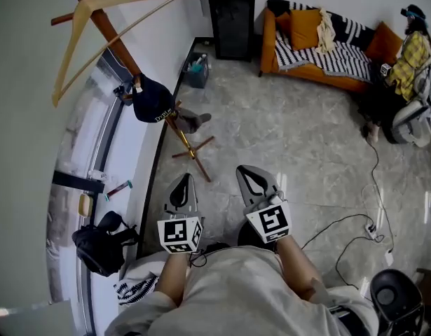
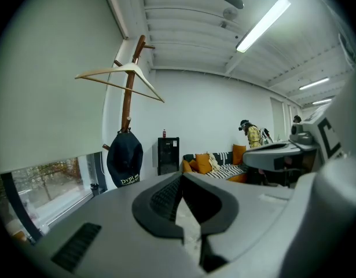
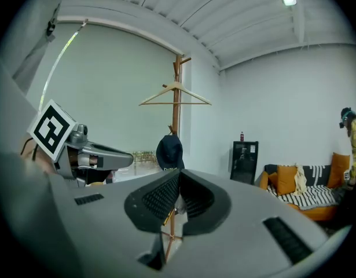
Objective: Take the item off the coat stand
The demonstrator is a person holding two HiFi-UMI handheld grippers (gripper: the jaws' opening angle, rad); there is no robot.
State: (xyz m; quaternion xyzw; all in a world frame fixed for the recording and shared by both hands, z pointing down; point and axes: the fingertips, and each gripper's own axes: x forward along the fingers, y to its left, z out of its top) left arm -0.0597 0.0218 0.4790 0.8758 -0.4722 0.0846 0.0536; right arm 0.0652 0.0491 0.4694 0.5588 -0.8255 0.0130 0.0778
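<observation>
Nearest, at the bottom centre of the head view: two forearms stretched forward over the tiled floor [image 1: 285, 124], each with a gripper. Left gripper [image 1: 185, 180]: jaws closed together, empty, with only a thin slit of floor behind them in the left gripper view. Right gripper [image 1: 247, 173], just beside it to the right: jaws also pressed together, grasping nothing. In the right gripper view, only the foot of the stand visible through the gap. Both pointed toward the stand and well apart from it.

At lower left of the head view, beside the window: a black backpack [image 1: 99, 247].

Farther, in the upper left: a wooden coat stand [image 1: 103, 23] on spread legs. Carries a dark navy cap [image 1: 152, 98] with pale lettering, hung on a low peg about halfway along the pole. Holds higher up a bare wooden hanger [image 1: 69, 51]. In both gripper views, the cap below the hanger, close against the pole.

Farthest, along the top edge: a small blue bin [image 1: 196, 68], a black cabinet [image 1: 230, 16], an orange sofa [image 1: 268, 44] with a striped blanket, and at the upper right a person in a yellow checked shirt [image 1: 413, 51].
</observation>
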